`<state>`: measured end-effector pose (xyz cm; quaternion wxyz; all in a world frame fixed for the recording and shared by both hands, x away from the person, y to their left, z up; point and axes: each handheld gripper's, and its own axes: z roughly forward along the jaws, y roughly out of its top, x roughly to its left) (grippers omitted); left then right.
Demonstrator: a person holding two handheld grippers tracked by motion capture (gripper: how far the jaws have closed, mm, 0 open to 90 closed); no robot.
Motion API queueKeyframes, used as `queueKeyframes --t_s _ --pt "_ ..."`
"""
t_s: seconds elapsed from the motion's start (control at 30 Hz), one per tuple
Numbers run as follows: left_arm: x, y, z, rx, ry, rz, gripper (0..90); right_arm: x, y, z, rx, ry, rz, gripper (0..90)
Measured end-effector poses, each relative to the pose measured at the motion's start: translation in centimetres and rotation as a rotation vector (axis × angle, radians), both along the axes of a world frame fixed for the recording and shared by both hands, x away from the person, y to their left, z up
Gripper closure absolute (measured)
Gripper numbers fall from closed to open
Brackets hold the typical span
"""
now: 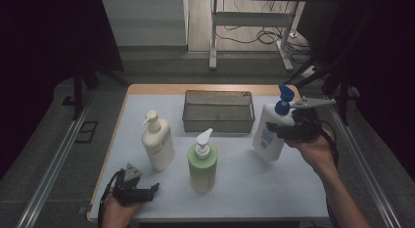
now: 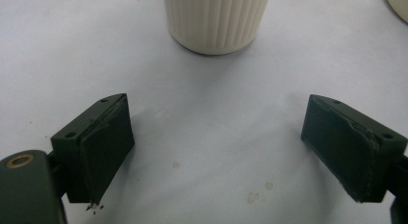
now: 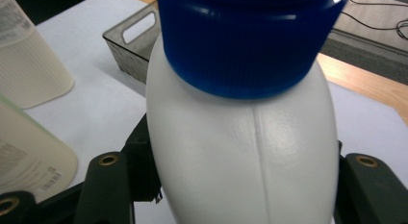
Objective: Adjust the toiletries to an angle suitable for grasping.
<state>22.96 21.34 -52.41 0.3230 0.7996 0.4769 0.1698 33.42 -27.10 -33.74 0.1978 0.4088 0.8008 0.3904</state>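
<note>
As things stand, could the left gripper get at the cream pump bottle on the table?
Probably yes. The left gripper is open, holds nothing, and faces the cream bottle across bare table, nothing between.

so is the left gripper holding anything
No, the left gripper has its jaws wide apart over bare table, the cream bottle beyond them.

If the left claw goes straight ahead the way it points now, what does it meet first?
Most likely the cream ribbed bottle: it stands straight ahead of the open left claw, with bare white table cover between. How far ahead is unclear.
</note>
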Motion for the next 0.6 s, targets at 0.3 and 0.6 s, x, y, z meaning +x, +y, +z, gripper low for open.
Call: queueKeyframes --t_s 0.3,0.6 --pt "0.0 0.0 0.0 0.000 0.000 0.000 10.4 0.3 1.2 2.0 0.011 -0.025 0.016 39.1" --pt "0.0 0.0 0.0 0.001 0.001 -0.001 10.4 1.6 3.3 3.0 0.018 -0.042 0.023 39.2"
